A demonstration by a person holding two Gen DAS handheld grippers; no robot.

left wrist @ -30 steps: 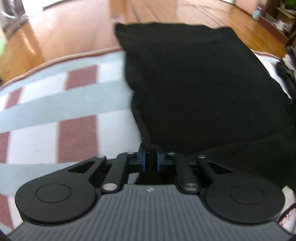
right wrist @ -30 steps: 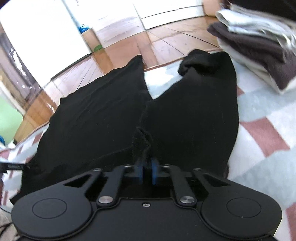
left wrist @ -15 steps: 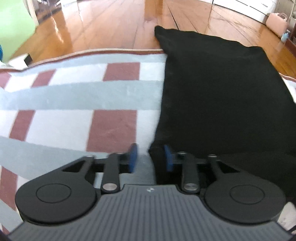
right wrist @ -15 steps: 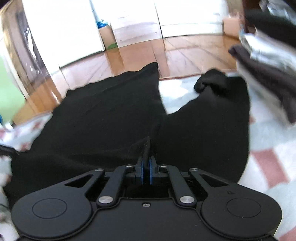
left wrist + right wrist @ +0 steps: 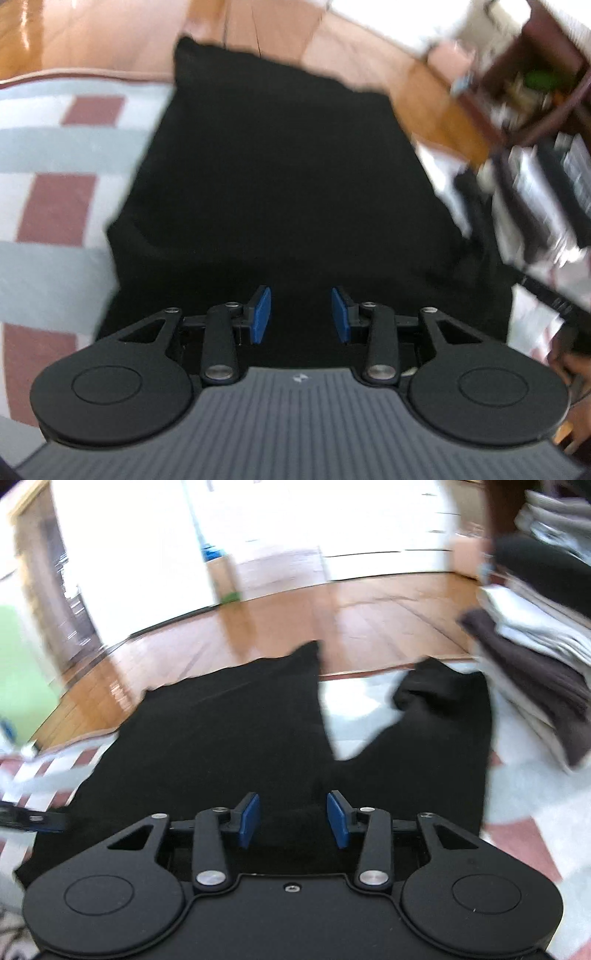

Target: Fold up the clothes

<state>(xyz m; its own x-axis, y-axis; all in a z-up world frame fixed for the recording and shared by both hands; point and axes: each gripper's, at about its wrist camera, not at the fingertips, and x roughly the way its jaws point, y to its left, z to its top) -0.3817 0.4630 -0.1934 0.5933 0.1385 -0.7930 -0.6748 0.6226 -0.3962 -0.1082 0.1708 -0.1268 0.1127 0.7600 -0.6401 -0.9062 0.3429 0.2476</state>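
Left wrist view shows no readable writing; both grippers' fingers (image 5: 263,314) (image 5: 248,820) spread apart over the black garment (image 5: 280,166).

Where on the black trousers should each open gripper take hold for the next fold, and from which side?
Probably the near edge of the black trousers, approached from the person's side. The legs lie flat, pointing away, so that edge lies nearest the left gripper and right gripper.
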